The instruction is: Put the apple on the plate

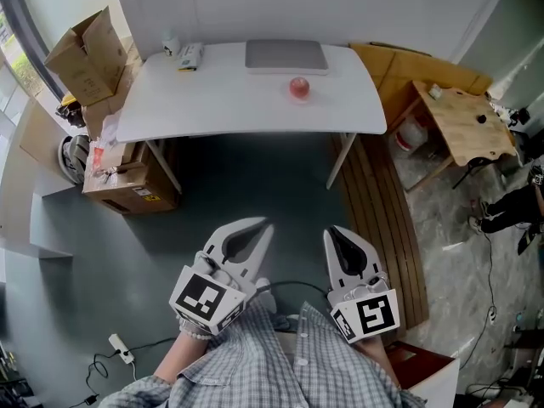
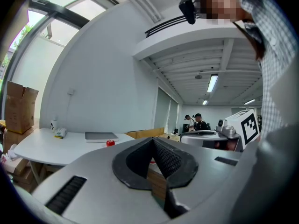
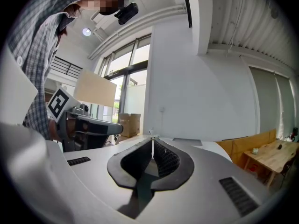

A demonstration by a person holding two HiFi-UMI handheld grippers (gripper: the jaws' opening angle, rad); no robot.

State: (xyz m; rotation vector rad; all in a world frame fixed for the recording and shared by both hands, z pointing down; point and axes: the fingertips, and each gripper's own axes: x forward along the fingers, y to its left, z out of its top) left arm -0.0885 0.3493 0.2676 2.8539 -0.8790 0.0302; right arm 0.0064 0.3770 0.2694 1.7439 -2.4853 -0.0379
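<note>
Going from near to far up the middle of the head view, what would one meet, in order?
Left gripper and right gripper, side by side → white table → apple → flat grey tray.

Head view: steeply down, well back from the desk [image 1: 238, 100]. Gripper views look level along left claw [image 2: 152, 141], right claw [image 3: 153, 139] toward it; all share desk.
</note>
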